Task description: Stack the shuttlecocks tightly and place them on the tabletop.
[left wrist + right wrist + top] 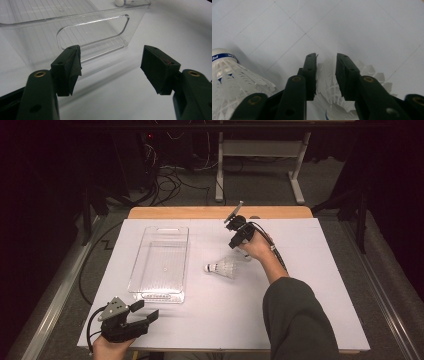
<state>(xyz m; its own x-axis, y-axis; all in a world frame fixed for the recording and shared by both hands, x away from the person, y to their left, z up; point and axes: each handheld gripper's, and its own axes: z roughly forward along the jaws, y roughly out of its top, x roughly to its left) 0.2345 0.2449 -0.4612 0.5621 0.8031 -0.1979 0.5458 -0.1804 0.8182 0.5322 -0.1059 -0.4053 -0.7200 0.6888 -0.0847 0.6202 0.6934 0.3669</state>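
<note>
Two shuttlecocks: free one (222, 268) between clear bin (161, 262) and right gripper (326, 75).

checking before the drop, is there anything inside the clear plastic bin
The clear bin looks empty through its walls. Both shuttlecocks are outside it: one lies on the table, the other sits between the right gripper's jaws, mostly covered by them.

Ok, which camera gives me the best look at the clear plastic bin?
The high view: the whole clear bin lies in frame. The left gripper view shows its near end wall and handle slot close up. The right gripper view faces shuttlecocks.
</note>
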